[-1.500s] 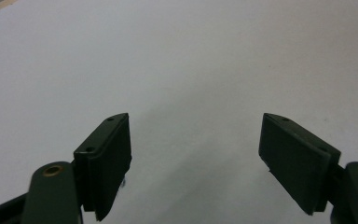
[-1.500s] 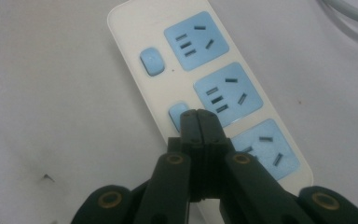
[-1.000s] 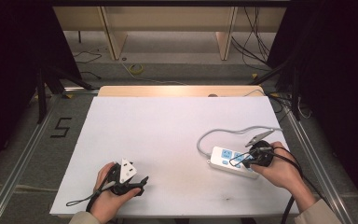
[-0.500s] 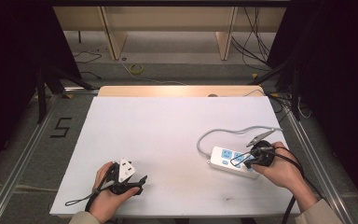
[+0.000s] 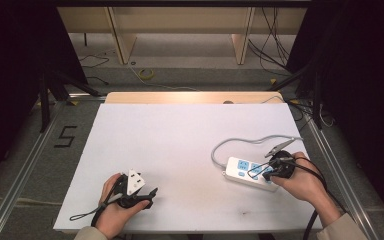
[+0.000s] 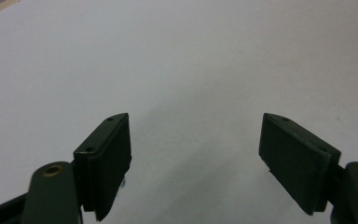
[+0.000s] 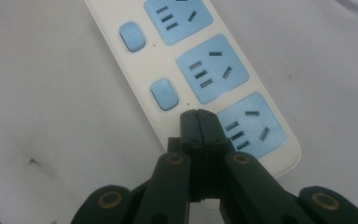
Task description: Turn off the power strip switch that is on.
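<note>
High view: fixed above the near edge, facing forward and down over the whole white table (image 5: pixel 180 145). Left gripper view: low, very close, looking along the bare tabletop (image 6: pixel 191 56). Right gripper view: steeply down, close over the power strip (image 7: pixel 205 70), which the high view shares at right (image 5: pixel 250 172).

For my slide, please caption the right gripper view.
Shut right gripper rests its tips on a white power strip beside its blue switches.
</note>
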`<state>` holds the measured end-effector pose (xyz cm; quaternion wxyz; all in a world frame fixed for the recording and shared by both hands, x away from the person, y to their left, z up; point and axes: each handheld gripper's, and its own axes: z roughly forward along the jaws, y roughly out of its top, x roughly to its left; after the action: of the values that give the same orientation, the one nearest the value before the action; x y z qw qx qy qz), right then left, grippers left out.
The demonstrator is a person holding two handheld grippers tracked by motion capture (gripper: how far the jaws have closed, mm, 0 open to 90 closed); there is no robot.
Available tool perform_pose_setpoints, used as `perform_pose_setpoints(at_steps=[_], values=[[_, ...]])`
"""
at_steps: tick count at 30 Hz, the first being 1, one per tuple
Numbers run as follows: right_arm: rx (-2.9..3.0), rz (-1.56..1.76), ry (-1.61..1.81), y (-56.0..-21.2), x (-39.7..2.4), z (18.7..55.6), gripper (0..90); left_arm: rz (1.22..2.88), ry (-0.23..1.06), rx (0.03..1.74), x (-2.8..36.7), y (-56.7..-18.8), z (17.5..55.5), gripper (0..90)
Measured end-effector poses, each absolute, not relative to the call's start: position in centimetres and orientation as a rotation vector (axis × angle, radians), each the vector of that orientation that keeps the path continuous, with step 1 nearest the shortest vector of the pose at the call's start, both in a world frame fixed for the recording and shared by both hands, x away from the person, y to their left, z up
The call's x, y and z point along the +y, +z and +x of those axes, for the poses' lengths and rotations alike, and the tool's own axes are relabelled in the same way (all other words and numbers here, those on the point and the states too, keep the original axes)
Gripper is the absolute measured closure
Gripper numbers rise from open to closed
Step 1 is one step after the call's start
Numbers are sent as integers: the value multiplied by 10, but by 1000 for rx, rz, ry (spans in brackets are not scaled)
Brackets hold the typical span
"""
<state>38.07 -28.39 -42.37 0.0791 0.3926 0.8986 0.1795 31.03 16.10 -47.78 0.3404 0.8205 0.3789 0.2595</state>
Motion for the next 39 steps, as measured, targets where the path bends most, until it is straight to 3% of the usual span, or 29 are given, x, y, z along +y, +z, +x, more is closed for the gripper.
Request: perform_pose_setpoints(at_steps=[39], values=[[2692,1203,469,-422,-286,380,900,2136,674,985,161,-478,310,251]])
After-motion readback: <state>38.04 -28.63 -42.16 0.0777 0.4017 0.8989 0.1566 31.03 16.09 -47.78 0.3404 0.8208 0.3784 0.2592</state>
